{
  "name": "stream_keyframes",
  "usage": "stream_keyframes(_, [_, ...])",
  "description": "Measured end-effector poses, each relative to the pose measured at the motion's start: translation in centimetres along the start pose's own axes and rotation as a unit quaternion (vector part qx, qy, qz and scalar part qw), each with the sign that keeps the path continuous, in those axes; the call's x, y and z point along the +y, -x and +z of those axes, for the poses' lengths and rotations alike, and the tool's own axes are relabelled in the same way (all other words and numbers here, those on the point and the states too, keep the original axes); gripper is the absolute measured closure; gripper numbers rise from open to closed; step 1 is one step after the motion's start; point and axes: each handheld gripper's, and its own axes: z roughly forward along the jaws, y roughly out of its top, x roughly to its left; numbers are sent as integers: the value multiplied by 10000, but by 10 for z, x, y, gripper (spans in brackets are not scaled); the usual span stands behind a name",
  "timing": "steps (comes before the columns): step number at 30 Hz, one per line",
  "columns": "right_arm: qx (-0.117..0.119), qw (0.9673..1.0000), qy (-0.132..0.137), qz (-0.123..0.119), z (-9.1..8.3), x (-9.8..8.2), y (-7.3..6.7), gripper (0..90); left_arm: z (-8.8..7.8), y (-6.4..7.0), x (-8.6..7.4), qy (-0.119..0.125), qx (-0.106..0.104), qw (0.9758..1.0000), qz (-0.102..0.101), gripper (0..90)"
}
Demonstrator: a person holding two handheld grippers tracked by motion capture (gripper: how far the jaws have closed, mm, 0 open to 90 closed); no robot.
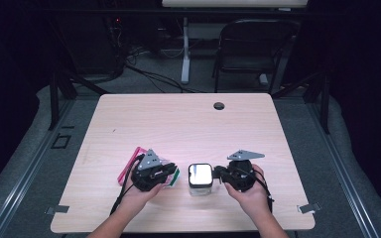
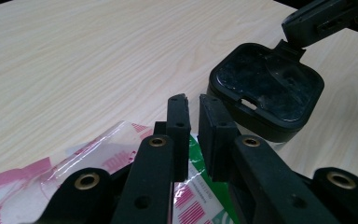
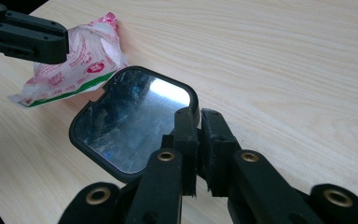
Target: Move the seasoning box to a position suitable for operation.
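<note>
A small box [image 1: 200,187] with a glossy black lid [image 2: 265,84] [image 3: 126,126] stands near the table's front edge. My right gripper [image 1: 217,172] [image 3: 199,116] reaches it from the right, its jaws closed to a narrow slit on the lid's edge; in the left gripper view it [image 2: 291,35] pinches a small tab at the lid's far corner. To the left lies a crumpled clear plastic bag [image 1: 134,161] [image 2: 116,149] [image 3: 79,65] with pink and green print. My left gripper [image 1: 171,171] [image 2: 193,105] sits over it, jaws almost together with bag film between them. Its tip [image 3: 63,44] meets the bunched bag.
The light wooden table [image 1: 178,124] has a round cable hole [image 1: 219,105] near its far edge. A dark chair [image 1: 250,44] and cables stand on the floor beyond. Both forearms come in over the front edge.
</note>
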Motion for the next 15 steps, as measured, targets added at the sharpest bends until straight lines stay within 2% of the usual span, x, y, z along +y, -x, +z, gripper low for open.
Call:
stream_keyframes(7, [21,10000,25,-4,0,-1,0,849,6,5,-2,-135,-118,9998,40,841])
stream_keyframes(12, [72,10000,41,51,0,-1,2,847,7,11,-2,-275,-238,9992,168,875])
stream_keyframes(15, [93,9999,61,91,0,-2,2,846,10,17,-2,-376,-387,9983,216,886])
